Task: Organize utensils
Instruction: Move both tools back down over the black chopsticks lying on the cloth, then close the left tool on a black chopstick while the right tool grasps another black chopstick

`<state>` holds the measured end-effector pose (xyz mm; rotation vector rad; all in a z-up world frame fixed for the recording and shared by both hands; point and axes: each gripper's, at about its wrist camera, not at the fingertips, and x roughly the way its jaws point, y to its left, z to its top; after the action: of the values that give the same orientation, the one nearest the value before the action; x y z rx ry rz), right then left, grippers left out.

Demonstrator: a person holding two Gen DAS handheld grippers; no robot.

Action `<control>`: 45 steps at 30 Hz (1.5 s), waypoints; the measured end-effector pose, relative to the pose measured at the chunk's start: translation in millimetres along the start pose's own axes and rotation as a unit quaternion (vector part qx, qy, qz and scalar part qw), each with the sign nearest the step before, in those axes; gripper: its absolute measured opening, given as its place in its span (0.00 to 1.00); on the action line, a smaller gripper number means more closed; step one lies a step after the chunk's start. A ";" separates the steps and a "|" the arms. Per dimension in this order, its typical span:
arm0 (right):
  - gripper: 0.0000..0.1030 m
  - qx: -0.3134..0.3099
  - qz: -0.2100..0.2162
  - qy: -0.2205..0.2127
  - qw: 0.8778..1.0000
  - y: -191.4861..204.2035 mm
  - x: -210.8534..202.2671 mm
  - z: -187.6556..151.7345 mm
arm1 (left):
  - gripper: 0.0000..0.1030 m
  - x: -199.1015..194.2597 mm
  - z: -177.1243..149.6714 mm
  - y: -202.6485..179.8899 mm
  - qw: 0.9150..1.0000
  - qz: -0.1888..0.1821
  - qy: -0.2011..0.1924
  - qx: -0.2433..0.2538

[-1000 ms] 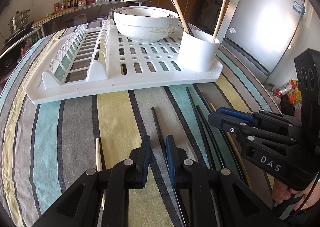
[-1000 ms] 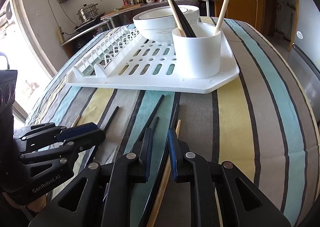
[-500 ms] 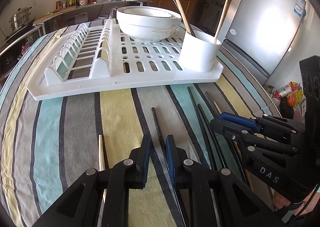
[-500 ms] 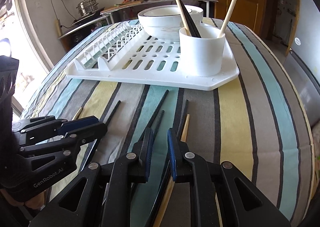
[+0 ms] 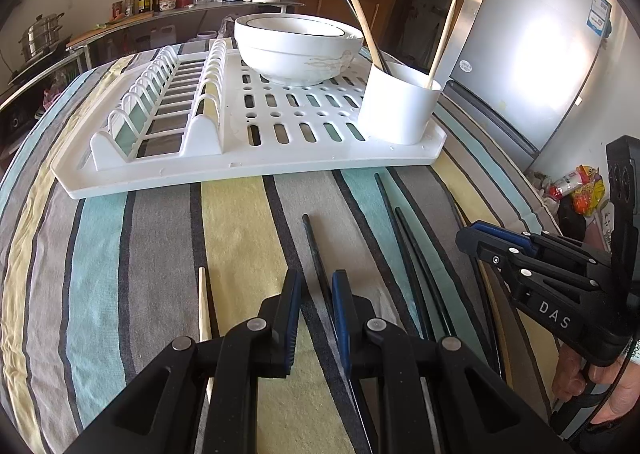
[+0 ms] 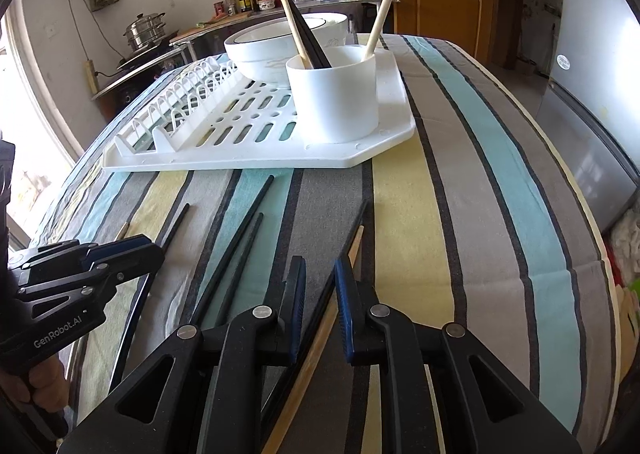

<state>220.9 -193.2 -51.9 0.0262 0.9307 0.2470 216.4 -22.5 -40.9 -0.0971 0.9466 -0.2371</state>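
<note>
Black and blue-padded, the left gripper (image 5: pixel 316 294) is being held low over the striped tablecloth (image 5: pixel 240 238), short of the white drying rack (image 5: pixel 256 161); its jaws are standing slightly apart, with one black chopstick (image 5: pixel 314 250) being framed in the gap, though whether the pads are pressing on it cannot be told. A pale wooden chopstick (image 5: pixel 203 306) is being left lying just to the left of that gripper, short of the rack as well.

The right gripper (image 6: pixel 320 286) is being held over the cloth below the rack's right corner, its jaws likewise a little apart, above a black chopstick (image 6: pixel 344 250) and a wooden chopstick (image 6: pixel 352 250); a grip on either cannot be confirmed. Two more black chopsticks (image 6: pixel 240 238) are being left lying between the two grippers, pointing toward the rack's front edge.

On the rack's right corner a white cup (image 6: pixel 334 93) is being used to hold upright chopsticks (image 6: pixel 298 17), black and wooden. Behind the cup, stacked white bowls (image 5: pixel 296 49) are being carried on the rack.
</note>
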 end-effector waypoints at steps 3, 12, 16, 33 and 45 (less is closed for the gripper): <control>0.15 -0.004 -0.007 0.003 1.000 1.4 2.0 2.3 | 0.17 0.1 0.0 0.1 1.000 0.000 0.000 0.000; 0.16 -0.006 -0.009 0.011 1.000 6.7 7.7 7.9 | 0.16 -0.3 0.2 1.6 1.000 -0.004 0.001 -0.006; 0.16 0.006 -0.006 0.016 1.000 1.0 7.2 6.0 | 0.17 0.1 -0.1 0.4 1.000 -0.001 0.000 -0.003; 0.08 -0.027 -0.023 0.015 0.999 12.6 16.2 13.4 | 0.14 9.5 7.6 -11.9 0.999 0.018 0.015 0.027; 0.05 -0.021 -0.002 -0.004 1.000 13.1 0.5 14.6 | 0.05 1.5 13.6 -12.6 1.000 0.020 0.008 0.020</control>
<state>230.2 -179.1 -41.9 -0.0135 0.9173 0.2622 226.2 -35.4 -31.8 -0.0395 0.9593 -0.2198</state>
